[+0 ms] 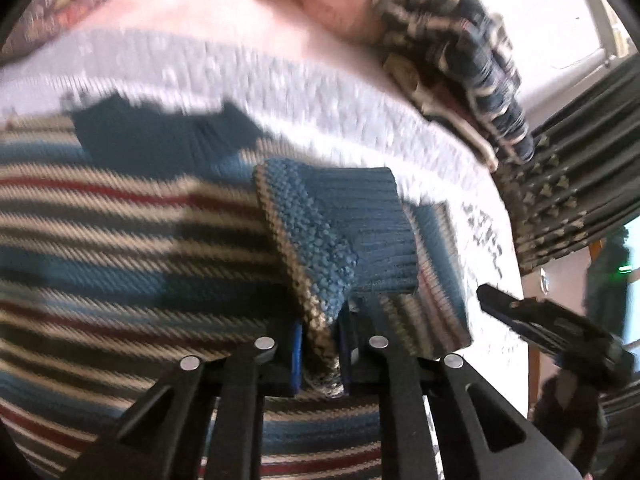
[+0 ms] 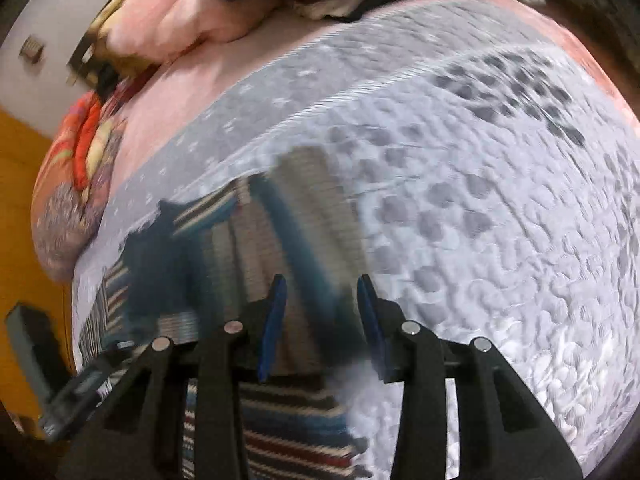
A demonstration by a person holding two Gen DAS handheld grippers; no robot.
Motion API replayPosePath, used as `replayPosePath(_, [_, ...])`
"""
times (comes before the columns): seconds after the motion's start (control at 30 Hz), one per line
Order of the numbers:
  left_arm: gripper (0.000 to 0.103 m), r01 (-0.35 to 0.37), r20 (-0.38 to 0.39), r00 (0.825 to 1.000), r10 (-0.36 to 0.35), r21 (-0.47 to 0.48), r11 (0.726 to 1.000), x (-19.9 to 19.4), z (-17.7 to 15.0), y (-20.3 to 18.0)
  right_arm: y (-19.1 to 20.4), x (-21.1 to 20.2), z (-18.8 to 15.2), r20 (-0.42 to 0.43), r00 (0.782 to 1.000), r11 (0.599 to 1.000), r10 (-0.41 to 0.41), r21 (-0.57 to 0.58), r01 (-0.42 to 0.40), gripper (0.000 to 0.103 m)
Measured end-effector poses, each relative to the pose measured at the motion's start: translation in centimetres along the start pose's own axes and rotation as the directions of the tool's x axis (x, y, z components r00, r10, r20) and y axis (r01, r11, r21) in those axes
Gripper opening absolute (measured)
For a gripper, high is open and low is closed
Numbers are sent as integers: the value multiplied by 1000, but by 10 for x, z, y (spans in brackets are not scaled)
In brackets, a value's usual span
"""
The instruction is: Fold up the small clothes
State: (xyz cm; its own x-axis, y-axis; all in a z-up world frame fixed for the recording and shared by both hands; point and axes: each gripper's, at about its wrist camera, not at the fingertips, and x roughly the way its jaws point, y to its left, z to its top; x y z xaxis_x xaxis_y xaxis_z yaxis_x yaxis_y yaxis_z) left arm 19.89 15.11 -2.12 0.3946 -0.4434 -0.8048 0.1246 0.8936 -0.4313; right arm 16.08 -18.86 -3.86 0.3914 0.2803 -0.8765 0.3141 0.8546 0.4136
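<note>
Your left gripper (image 1: 322,354) is pinched tight on the blue ribbed cuff of the striped sweater (image 1: 120,240), lifting that sleeve end off the rest of it; the sweater lies flat on the grey-white quilted blanket (image 1: 320,92), its stripes running left to right in the left wrist view; your right gripper (image 2: 322,320) hangs spread wide above the sweater's edge, gripping nothing; beyond the sweater, a crumpled dark patterned garment (image 1: 460,52) sits on the blanket's far side.
</note>
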Motion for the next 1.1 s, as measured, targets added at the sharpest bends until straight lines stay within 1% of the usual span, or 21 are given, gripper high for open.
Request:
replayPosePath(0.1, [14, -16, 30, 999, 15, 25, 1000, -17, 8, 11, -17, 11, 2, -28, 998, 998, 50, 50, -49, 37])
replayPosePath(0.2, [14, -13, 33, 999, 13, 11, 1000, -21, 13, 26, -12, 24, -2, -69, 996, 998, 64, 5, -64, 37])
replayPosePath(0.27, [14, -5, 23, 1000, 5, -3, 1000, -16, 13, 34, -6, 34, -7, -99, 991, 996, 91, -17, -93, 37])
replayPosePath(0.33, [14, -12, 19, 1000, 12, -2, 1000, -11, 10, 36, 1, 43, -11, -135, 983, 992, 123, -24, -127, 37])
replayPosePath(0.37, [14, -26, 15, 1000, 26, 1, 1000, -7, 9, 39, 3, 46, -13, -144, 983, 992, 117, -36, -124, 37])
replayPosePath(0.43, [14, -54, 5, 999, 54, -4, 999, -7, 4, 50, 7, 49, -16, -147, 987, 995, 59, -74, -71, 38])
replayPosePath(0.47, [14, -69, -3, 998, 69, -14, 998, -4, 3, 56, 7, 51, -18, -153, 987, 995, 43, -80, -56, 38])
replayPosePath(0.6, [16, -99, -61, 994, 94, -74, 992, 8, -4, 87, 2, 64, -24, -155, 987, 996, 39, -75, -51, 38])
replayPosePath(0.7, [23, -112, -80, 991, 105, -92, 989, 11, -7, 100, 8, 65, -26, -146, 989, 994, 15, -104, -30, 39])
replayPosePath(0.77, [35, -125, -75, 990, 118, -94, 988, 7, -6, 105, 11, 64, -26, -142, 990, 993, 6, -117, -23, 39])
replayPosePath(0.83, [40, -122, -69, 991, 115, -103, 987, -1, -3, 111, 13, 62, -25, -143, 990, 994, 8, -108, -24, 39])
replayPosePath(0.87, [40, -120, -68, 991, 113, -105, 987, -4, -2, 113, 13, 60, -21, -141, 990, 995, 11, -96, -24, 40])
replayPosePath(0.9, [40, -124, -66, 991, 117, -109, 986, -9, 0, 116, 15, 54, -17, -122, 992, 996, 16, -83, -26, 42])
replayPosePath(0.93, [41, -131, -58, 990, 125, -114, 985, -15, 2, 117, 16, 47, -14, -99, 995, 996, 20, -79, -28, 42])
replayPosePath(0.97, [42, -140, -44, 990, 136, -115, 983, -20, 3, 117, 18, 40, -11, -73, 997, 996, 25, -82, -31, 42])
replayPosePath(1.0, [43, -179, -26, 984, 177, -106, 978, -28, 5, 116, 23, 32, -8, -50, 998, 995, 30, -93, -34, 42])
replayPosePath(1.03, [46, -202, -16, 979, 201, -104, 974, -31, 6, 115, 27, 26, -7, -40, 999, 994, 36, -105, -40, 42])
replayPosePath(1.07, [51, -207, -1, 978, 208, -108, 972, -35, 8, 115, 31, 24, -7, -38, 998, 993, 43, -112, -47, 42])
replayPosePath(1.1, [54, -183, 7, 983, 185, -119, 976, -40, 9, 116, 36, 23, -7, -41, 997, 990, 63, -121, -67, 42])
